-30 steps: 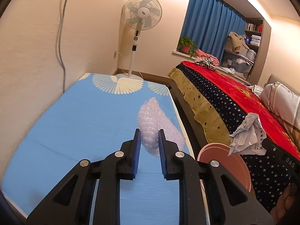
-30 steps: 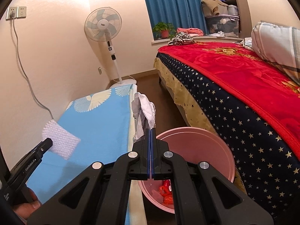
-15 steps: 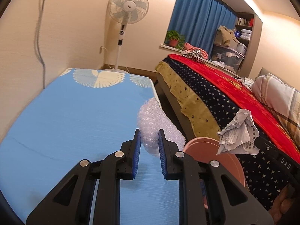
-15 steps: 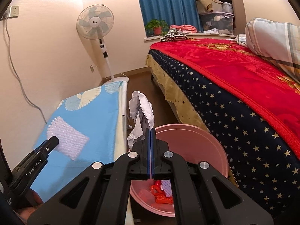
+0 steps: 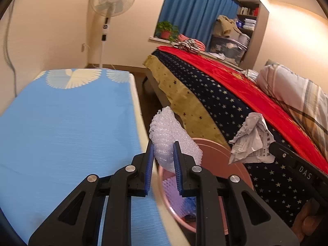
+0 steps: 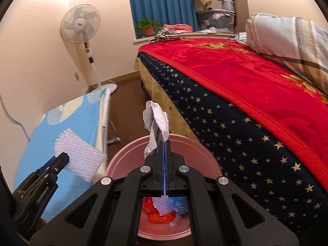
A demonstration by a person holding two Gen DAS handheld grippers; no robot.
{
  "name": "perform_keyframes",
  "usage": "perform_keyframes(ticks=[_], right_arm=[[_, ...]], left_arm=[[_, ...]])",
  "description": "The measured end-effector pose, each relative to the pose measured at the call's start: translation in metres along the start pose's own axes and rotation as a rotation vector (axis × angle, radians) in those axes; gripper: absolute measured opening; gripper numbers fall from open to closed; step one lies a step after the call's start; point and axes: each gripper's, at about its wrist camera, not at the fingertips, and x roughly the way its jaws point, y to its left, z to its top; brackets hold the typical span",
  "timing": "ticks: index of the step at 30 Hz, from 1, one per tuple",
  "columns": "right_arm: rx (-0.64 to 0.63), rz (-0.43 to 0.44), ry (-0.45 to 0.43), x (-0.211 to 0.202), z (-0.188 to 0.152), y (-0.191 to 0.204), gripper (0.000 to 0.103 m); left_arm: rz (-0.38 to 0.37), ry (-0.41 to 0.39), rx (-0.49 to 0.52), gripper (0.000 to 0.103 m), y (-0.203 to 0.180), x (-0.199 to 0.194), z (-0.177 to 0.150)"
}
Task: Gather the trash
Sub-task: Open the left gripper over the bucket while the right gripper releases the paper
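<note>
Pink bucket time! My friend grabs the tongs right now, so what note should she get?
Left tongs: shut on the bubble wrap, at the near rim of the pink bucket, beside the blue board.
Right tongs: shut on the crumpled paper, over the bucket.
Done: both pieces picked up; the bucket already holds orange, white and blue scraps.
Left: open the right tongs to drop the paper, bring the wrap fully over the bucket, then release it.
</note>
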Motion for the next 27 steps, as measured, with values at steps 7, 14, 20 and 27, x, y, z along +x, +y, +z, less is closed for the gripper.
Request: perform_keyframes(ticks=[7,14,20,27], right_arm=[[0.008,-0.047,0.015,0.005,-0.002,-0.009,0.005],[0.022,-0.082,0.002,-0.002,-0.002,-0.012,0.057],[-0.010,-0.046,-0.025,-0.018,-0.006,0.002,0.087],[-0.087,0.050,-0.025,-0.038,-0.019,0.028,0.098]], left_arm=[[-0.078,0.034,0.013,0.031,-0.014,0.013,-0.003],[-0.045,0.042,0.013,0.050,-0.010,0.009,-0.002],[0.047,-0.006,0.012,0.068,0.011,-0.024,0.002],[0.170,-0.057,-0.004,0.083,0.043,-0.064,0.003]])
